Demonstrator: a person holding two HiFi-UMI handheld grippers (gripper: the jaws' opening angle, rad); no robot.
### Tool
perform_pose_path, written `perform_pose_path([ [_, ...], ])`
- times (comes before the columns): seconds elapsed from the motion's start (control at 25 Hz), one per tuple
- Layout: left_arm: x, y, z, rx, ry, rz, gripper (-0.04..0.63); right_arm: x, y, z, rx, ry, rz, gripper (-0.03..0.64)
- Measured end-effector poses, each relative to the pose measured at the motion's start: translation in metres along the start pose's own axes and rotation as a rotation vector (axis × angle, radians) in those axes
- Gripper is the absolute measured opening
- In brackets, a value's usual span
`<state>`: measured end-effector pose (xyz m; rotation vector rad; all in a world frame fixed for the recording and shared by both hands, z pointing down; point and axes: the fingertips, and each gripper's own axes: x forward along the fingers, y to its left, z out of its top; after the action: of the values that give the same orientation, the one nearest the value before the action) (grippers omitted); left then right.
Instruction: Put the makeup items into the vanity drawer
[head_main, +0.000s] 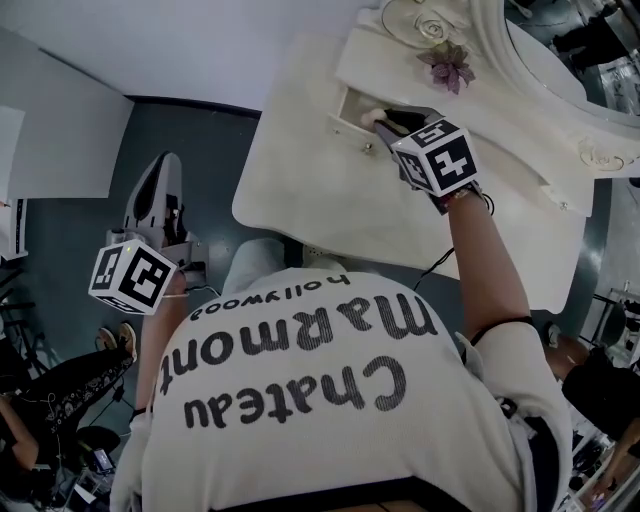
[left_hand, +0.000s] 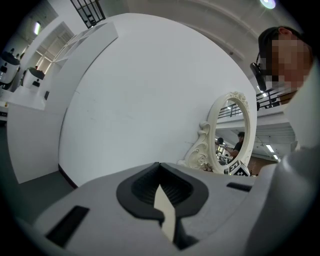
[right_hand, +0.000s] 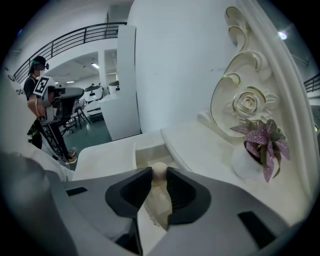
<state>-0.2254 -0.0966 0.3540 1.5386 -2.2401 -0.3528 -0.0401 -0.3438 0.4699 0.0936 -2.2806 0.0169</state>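
Observation:
My right gripper (head_main: 388, 122) reaches over the white vanity table (head_main: 310, 195) to the open drawer (head_main: 350, 108). Its jaws are shut on a cream, round-tipped makeup item (right_hand: 159, 173), held just above the drawer (right_hand: 149, 149) in the right gripper view. The inside of the drawer is mostly hidden behind the jaws. My left gripper (head_main: 162, 172) hangs low at the left, off the table and well apart from the vanity. In the left gripper view the left gripper (left_hand: 161, 194) has its jaws together with only a thin pale slit between the pads and nothing held.
A small pot plant with purple leaves (right_hand: 264, 144) stands on the vanity top to the right of the drawer. An ornate white mirror (head_main: 560, 50) rises behind it. The table's near edge meets the person's body; grey floor lies to the left.

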Motion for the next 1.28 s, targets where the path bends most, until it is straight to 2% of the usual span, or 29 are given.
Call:
perform_pose_path([
  [0.24, 0.01, 0.021, 0.001, -0.022, 0.035, -0.032, 0.008, 0.005, -0.003, -0.002, 0.125, 0.046, -0.011, 0.115],
  [0.44, 0.052, 0.022, 0.011, -0.007, 0.084, -0.149, 0.008, 0.005, -0.016, 0.0, 0.21, 0.092, -0.092, 0.115],
  [0.8, 0.114, 0.018, 0.058, 0.027, 0.111, -0.351, 0.008, -0.001, -0.025, -0.002, 0.376, 0.134, -0.225, 0.117],
  [1.08, 0.142, 0.03, 0.063, 0.045, 0.169, -0.441, 0.008, 0.004, -0.024, 0.001, 0.453, 0.153, -0.296, 0.118],
  [1.28, 0.156, 0.042, 0.069, 0.036, 0.183, -0.476, 0.008, 0.01, -0.021, 0.003, 0.479, 0.182, -0.336, 0.118],
])
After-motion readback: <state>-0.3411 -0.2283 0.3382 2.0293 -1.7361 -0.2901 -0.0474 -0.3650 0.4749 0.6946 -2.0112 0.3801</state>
